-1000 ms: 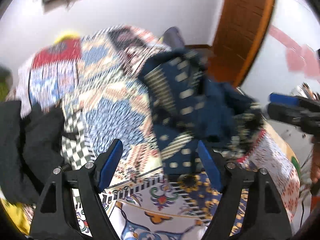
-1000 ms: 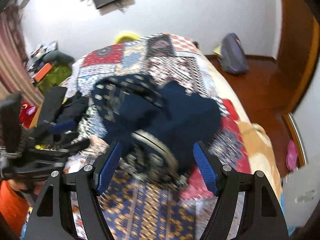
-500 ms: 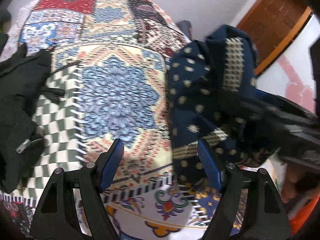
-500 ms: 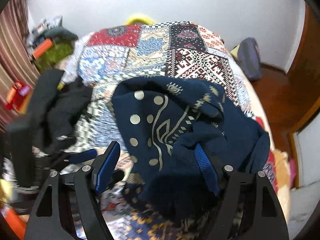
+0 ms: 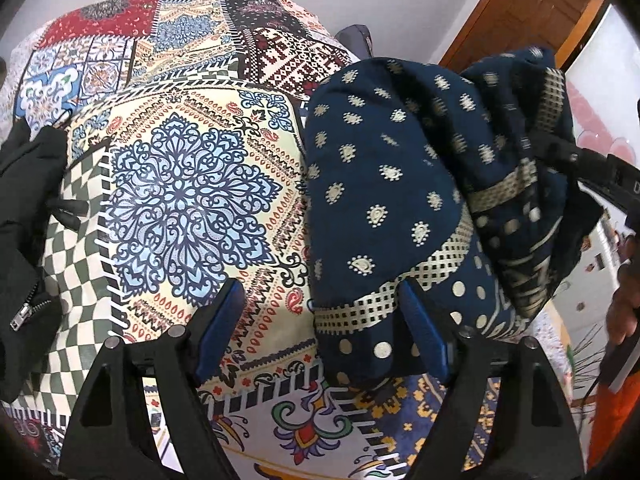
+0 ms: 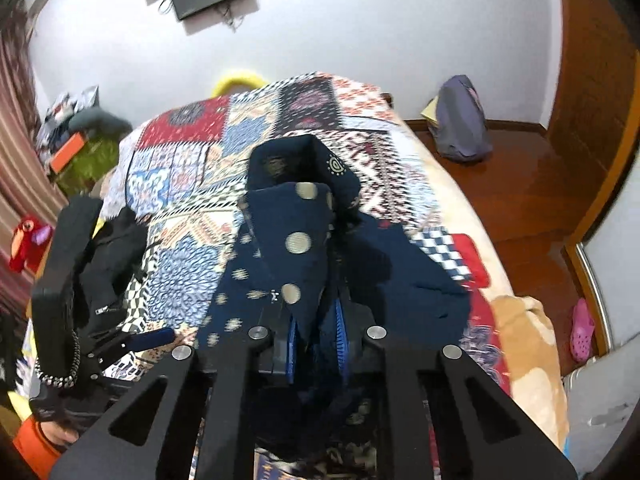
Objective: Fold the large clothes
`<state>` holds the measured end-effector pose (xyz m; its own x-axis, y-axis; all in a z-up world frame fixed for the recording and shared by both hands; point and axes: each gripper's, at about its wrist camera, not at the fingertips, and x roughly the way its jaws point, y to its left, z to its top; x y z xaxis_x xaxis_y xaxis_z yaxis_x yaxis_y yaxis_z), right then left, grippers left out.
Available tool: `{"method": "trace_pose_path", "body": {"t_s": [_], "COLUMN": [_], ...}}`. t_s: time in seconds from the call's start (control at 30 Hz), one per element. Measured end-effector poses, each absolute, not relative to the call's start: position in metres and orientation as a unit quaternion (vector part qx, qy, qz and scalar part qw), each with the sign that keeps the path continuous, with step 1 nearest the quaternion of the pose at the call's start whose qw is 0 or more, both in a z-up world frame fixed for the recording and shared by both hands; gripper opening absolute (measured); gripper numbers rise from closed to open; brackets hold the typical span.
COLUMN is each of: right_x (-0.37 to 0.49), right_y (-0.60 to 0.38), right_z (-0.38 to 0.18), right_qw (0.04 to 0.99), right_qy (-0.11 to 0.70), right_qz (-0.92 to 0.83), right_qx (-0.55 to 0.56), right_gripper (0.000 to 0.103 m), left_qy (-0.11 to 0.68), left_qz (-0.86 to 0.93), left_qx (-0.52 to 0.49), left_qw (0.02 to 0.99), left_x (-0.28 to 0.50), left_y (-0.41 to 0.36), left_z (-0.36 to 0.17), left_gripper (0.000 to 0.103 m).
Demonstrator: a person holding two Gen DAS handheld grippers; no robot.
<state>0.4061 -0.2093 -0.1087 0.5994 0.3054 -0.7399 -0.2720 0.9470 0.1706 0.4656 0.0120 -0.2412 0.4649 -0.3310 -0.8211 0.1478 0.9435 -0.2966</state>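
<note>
A navy garment with cream dots and checked bands [image 5: 384, 184] hangs bunched above the patchwork bedspread [image 5: 180, 184]. My right gripper [image 6: 316, 340] is shut on a fold of this navy garment [image 6: 296, 240] and holds it up off the bed. My left gripper [image 5: 320, 324] is open, its blue pads on either side of the garment's lower checked hem, not clamped. The right gripper's black body [image 5: 600, 172] shows at the right of the left wrist view. The left gripper [image 6: 132, 340] shows at the lower left of the right wrist view.
A black zipped jacket [image 5: 24, 216] lies on the bed's left side, also in the right wrist view [image 6: 112, 264]. A grey bag [image 6: 460, 124] sits on the wooden floor by the wall. A tan blanket [image 6: 524, 344] drapes the bed's right edge. Clutter stands at far left.
My right gripper has closed on the navy garment and lifted it. My left gripper has moved in so the garment's hem now hangs between its open fingers.
</note>
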Motion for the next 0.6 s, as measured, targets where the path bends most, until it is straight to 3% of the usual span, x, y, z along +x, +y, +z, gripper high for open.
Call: {"method": "trace_pose_path", "body": {"t_s": [0.33,0.5,0.53,0.6], "right_x": [0.423,0.398,0.393,0.385], "right_y": [-0.287,-0.3,-0.297,-0.285], "right_z": [-0.162,-0.139,-0.129,-0.111], "right_qw": [0.872,0.876,0.878,0.882], "right_qy": [0.486,0.468,0.461,0.447], "right_qz": [0.043,0.083,0.097,0.126], "right_qx": [0.032,0.081,0.085,0.085], "right_gripper": [0.013,0.013,0.015,0.027], "left_qy": [0.508,0.506,0.507,0.502], "left_qz": [-0.111,-0.107,-0.104,-0.102], "left_qx": [-0.072,-0.053,-0.052,-0.045], "left_qw": [0.851,0.854,0.854,0.858], "left_x": [0.466,0.462,0.461,0.46], "left_y": [0.015,0.012,0.011,0.009], "left_z": [-0.247,-0.244,-0.241,-0.232], "left_gripper": [0.084,0.084,0.083,0.082]}}
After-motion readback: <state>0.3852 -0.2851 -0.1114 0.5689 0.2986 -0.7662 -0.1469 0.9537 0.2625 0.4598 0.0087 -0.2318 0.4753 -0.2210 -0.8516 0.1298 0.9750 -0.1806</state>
